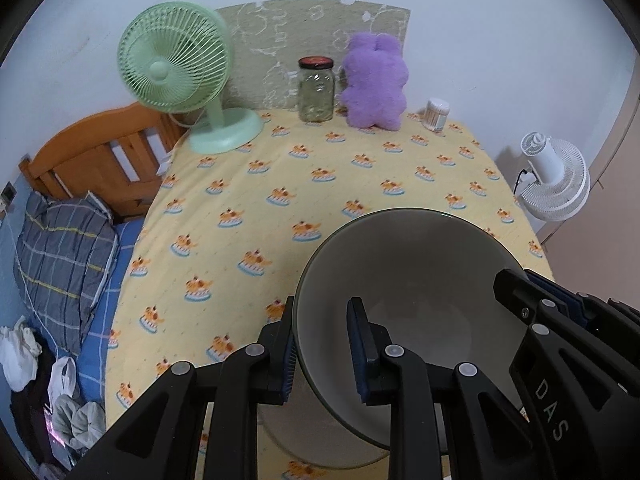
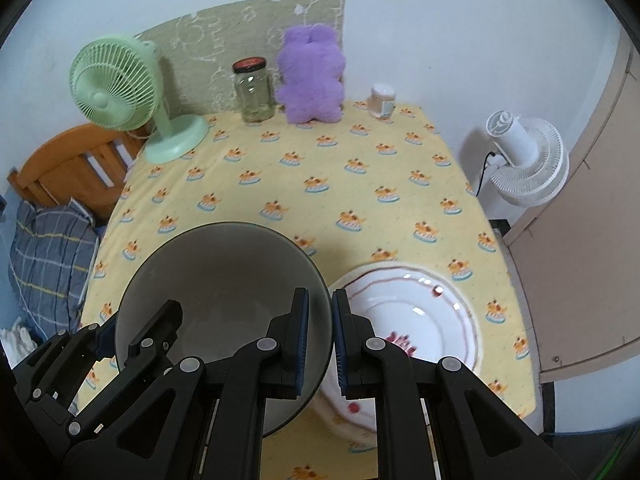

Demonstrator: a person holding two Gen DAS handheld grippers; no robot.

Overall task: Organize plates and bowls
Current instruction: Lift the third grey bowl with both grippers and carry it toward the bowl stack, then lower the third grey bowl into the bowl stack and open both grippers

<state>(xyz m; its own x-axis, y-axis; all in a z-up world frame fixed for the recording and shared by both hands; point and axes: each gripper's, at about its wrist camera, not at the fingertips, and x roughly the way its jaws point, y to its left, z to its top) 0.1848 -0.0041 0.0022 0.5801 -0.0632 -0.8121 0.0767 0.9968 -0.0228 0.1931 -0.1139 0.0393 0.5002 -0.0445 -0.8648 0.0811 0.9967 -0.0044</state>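
A grey bowl [image 1: 420, 280] with a dark rim hangs tilted above the yellow tablecloth [image 1: 280, 168]. My left gripper [image 1: 322, 304] is shut on the bowl's left rim, one finger inside and one outside. Across the bowl, my right gripper [image 1: 528, 280] holds the opposite rim. In the right wrist view the bowl [image 2: 224, 280] fills the lower left, and my right gripper [image 2: 320, 294] is shut on its right rim. My left gripper [image 2: 136, 320] shows at its far side. A white plate [image 2: 416, 312] with red trim lies on the cloth just right of the bowl, partly hidden by it.
Along the back wall stand a green desk fan [image 1: 176, 68], a glass jar [image 1: 316, 92], a purple plush toy [image 1: 376, 84] and a small cotton-swab tub [image 1: 437, 114]. A white fan [image 2: 524, 160] stands off the table's right edge. A bed [image 1: 68, 240] lies to the left.
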